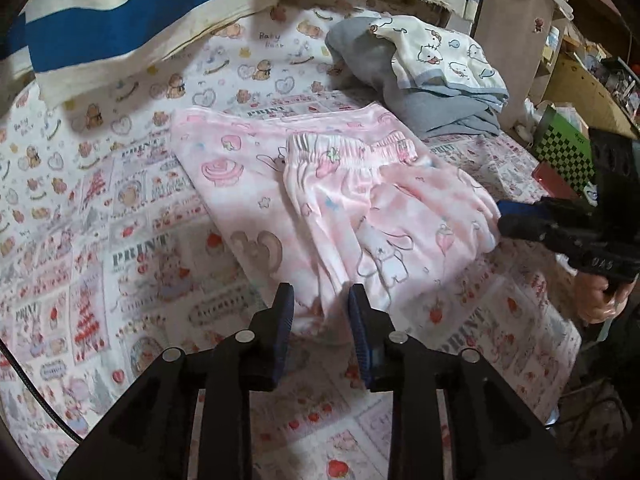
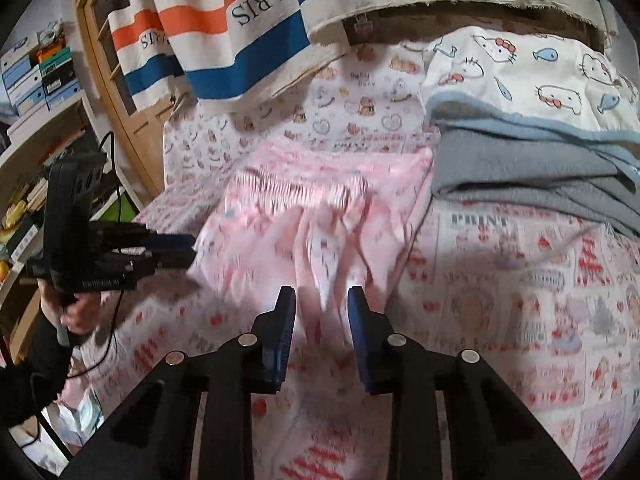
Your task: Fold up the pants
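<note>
Nearest the left wrist camera, the left gripper (image 1: 320, 300), black with blue ribbed pads, stands with its jaws a little apart over the near corner of the pale pink cartoon-printed pants (image 1: 340, 208); the cloth shows in the gap but no pad presses on it. In the right wrist view the right gripper (image 2: 321, 300) of the same build likewise has its jaws slightly apart, the blurred near edge of the pants (image 2: 304, 236) between them, ungripped. The pants lie folded on the white and pink printed bed sheet (image 1: 120, 220), which serves as landmark here; the sheet bears the word "PRINT" in repeated panels and, farther back, "Baby Bear". The gathered elastic waistband (image 1: 348, 152) lies on top toward the far side of the sheet, and the long axis of the folded bundle runs from near left to far right in the left wrist view. At the right edge of the pants in that view the right gripper (image 1: 504, 216) reaches in from the side, a hand (image 1: 600, 296) beneath it. Farther across the sheet sits a stack of folded grey cloth (image 1: 440, 108) topped by a white cat-and-fish print cloth (image 1: 440, 56). Beyond the sheet hangs a striped blue, orange, brown and cream fabric (image 2: 224, 16) reading "PARIS", upside down.
</note>
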Motion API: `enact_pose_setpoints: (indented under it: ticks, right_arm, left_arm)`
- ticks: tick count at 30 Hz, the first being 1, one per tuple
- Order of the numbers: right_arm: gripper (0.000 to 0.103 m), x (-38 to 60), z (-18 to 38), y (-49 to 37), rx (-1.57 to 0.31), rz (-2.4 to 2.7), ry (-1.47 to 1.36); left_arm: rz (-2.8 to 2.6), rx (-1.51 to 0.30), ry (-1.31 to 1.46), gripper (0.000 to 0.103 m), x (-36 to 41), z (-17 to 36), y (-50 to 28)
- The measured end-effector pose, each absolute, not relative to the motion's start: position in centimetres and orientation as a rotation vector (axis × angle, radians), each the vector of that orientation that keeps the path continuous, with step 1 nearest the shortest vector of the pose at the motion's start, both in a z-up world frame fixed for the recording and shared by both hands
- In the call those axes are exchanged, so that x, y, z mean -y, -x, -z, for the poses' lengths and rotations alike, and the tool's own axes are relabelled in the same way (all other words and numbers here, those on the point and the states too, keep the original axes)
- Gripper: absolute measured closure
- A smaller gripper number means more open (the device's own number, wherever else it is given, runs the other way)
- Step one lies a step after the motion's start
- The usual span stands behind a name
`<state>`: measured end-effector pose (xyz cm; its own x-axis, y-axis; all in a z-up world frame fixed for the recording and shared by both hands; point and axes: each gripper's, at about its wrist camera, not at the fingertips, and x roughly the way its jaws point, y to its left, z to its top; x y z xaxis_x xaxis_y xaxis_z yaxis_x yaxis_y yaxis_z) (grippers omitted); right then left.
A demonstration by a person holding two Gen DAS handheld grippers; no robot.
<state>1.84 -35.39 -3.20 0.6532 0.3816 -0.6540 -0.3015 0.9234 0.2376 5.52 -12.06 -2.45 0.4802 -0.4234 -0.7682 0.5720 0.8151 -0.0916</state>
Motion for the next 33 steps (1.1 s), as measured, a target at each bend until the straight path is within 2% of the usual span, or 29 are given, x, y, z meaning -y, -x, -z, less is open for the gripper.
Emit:
enact_pose_setpoints:
  ticks: [2, 3, 4, 5, 16, 26, 31, 33]
  right_arm:
    - [0.074, 35.5, 3.7, -1.9, -0.784, -0.385, -0.120]
    - [0.078, 35.6, 3.9, -2.1, -0.795, -0.385, -0.132]
    - [0.087, 35.7, 4.0, -2.3, -0.799, -0.386, -0.146]
    - [0.101, 35.8, 4.1, -2.5, -0.803, -0.383, -0.156]
    - [0.101, 37.1, 0.3, -1.1, -0.687, -0.309, -0.156]
    - [0.101, 36.4, 3.8, -2.0, -0.834, -0.309, -0.153]
    - [0.101, 36.9, 2.7, -1.8, -0.836, -0.293, -0.130]
    - [0.096, 37.5, 1.6, -1.6, -0.803, -0.273, -0.136]
  left_arm:
    - [0.610, -0.876, -0.204, 0.077, 12.2, 2.5, -5.3]
    - [0.603, -0.875, -0.215, 0.077, 12.4, 2.6, -5.2]
    - [0.605, -0.874, -0.214, 0.089, 12.4, 2.7, -5.3]
    - [0.611, -0.879, -0.209, 0.100, 12.5, 2.8, -5.4]
    - [0.520, -0.748, -0.218, 0.101, 10.1, -1.9, -4.7]
    - [0.493, -0.866, -0.221, 0.100, 9.4, 1.7, -5.6]
    - [0.488, -0.795, -0.306, 0.094, 9.8, 0.6, -3.9]
    - [0.491, -0.764, -0.301, 0.089, 9.7, -0.5, -3.4]
